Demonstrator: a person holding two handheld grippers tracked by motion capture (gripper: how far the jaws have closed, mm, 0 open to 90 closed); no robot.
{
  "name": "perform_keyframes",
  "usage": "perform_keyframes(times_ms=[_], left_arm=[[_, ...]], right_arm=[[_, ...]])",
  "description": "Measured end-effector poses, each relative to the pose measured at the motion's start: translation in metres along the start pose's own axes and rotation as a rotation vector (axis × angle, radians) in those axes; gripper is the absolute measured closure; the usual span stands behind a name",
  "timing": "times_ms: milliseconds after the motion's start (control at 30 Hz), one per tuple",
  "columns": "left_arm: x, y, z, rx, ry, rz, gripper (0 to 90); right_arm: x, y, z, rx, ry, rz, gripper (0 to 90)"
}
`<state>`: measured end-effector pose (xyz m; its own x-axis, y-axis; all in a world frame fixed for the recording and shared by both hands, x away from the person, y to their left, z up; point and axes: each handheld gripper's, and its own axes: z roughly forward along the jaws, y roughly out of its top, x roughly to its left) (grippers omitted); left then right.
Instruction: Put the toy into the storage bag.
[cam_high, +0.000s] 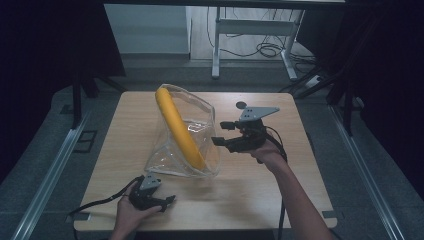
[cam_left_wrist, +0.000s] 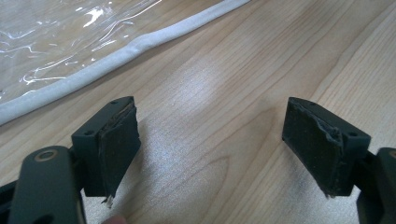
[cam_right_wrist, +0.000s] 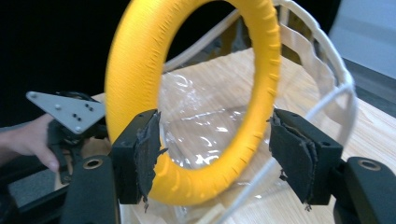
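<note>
Yellow ring (cam_high: 179, 127) of ribbed, padded material, standing on edge inside a clear plastic bag (cam_high: 200, 127) with a white piped rim, near the middle of the light wooden table (cam_high: 260, 192). In the high view the ring leans, its top toward the far-left of the bag and its lower end at the bag's near edge. In the right gripper view the ring (cam_right_wrist: 196, 98) is seen nearly face-on, with crinkled clear film and the white rim of the bag (cam_right_wrist: 327, 70) behind and beside it.

Right gripper (cam_high: 226, 134) (grey three-cornered plate on top) held in the right hand (cam_high: 269, 152), just right of the bag, jaws pointing at it and spread wide; nothing lies between them. In its own view the right gripper (cam_right_wrist: 215, 158) frames the lower arc of the ring, apart from it.

Left gripper (cam_high: 167, 202) held in the left hand (cam_high: 131, 214), low over the table on the near side of the bag, close to its near-left corner. In its own view the left gripper (cam_left_wrist: 212, 149) has jaws wide apart over bare wood, the bag's white piped rim (cam_left_wrist: 116, 51) lying beyond them.
</note>
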<state>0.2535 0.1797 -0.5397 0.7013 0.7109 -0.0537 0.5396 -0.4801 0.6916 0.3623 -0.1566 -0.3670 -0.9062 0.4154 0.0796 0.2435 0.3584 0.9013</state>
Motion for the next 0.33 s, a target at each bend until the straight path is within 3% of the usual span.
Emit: perform_keyframes(times_ms=[333], left_arm=[[0.0002,0.0002,-0.0004,-0.002,0.000,0.000,18.7]], right_arm=[[-0.0003,-0.0034,0.0009,0.000,-0.007,-0.001,33.8]])
